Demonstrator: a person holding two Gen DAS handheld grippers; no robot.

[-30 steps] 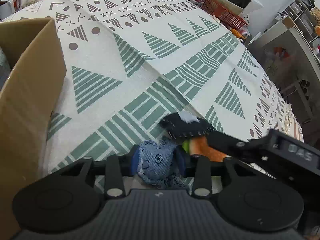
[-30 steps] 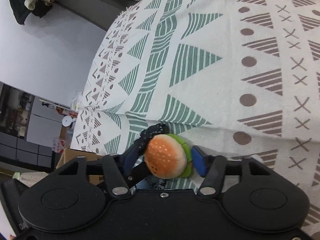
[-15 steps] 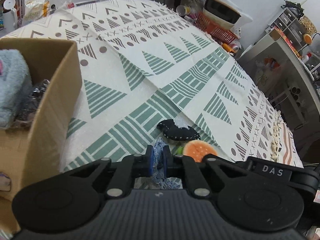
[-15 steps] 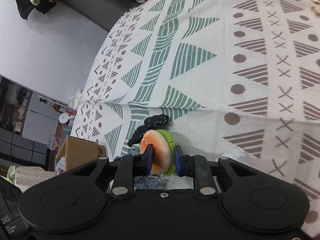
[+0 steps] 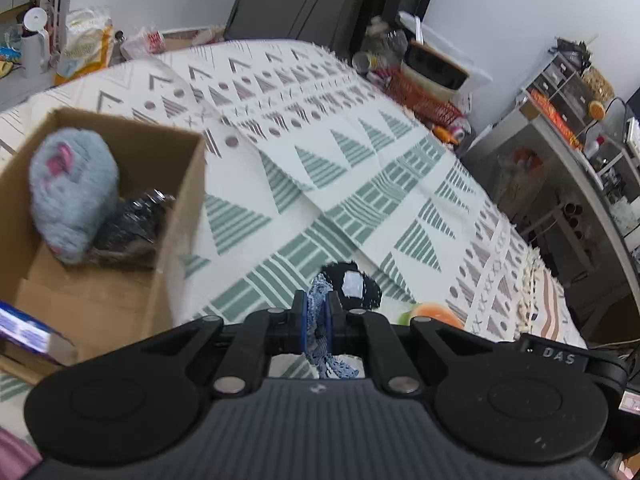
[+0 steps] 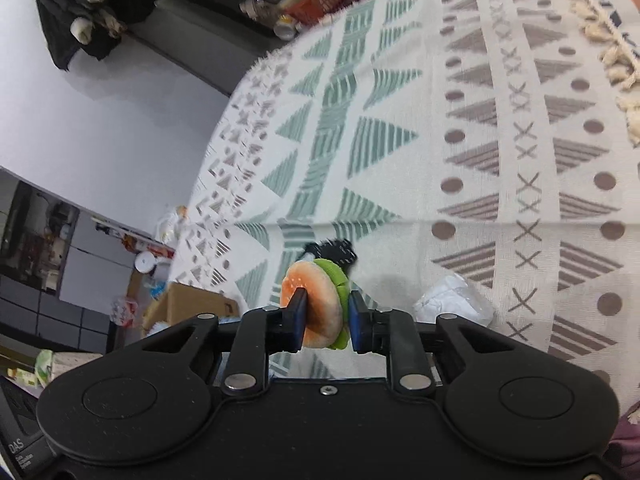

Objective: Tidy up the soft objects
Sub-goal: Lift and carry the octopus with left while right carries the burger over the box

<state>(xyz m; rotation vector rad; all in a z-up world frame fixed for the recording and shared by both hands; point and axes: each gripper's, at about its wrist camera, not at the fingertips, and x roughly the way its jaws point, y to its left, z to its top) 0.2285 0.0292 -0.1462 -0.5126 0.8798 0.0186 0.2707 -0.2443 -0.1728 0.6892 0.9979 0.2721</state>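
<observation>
Transport step: I hold left gripper (image 5: 316, 322) jaws clamped on denim toy (image 5: 320, 300), right gripper (image 6: 325, 316) jaws clamped on burger plush (image 6: 318, 300); next, release over cardboard box (image 5: 176, 216).

a lived-in home room: a patterned tasselled cloth (image 5: 328, 168) covers the surface, with a grocery bag (image 5: 86, 44), a red basket (image 5: 424, 98), cluttered shelves (image 5: 568, 80) and hanging dark clothes (image 6: 88, 12) around it.

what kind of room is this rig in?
Likely a lived-in home, kitchen or dining area: a table under a patterned cloth, cluttered shelves beside it, a bag of food and a white jug on the far counter.
</observation>
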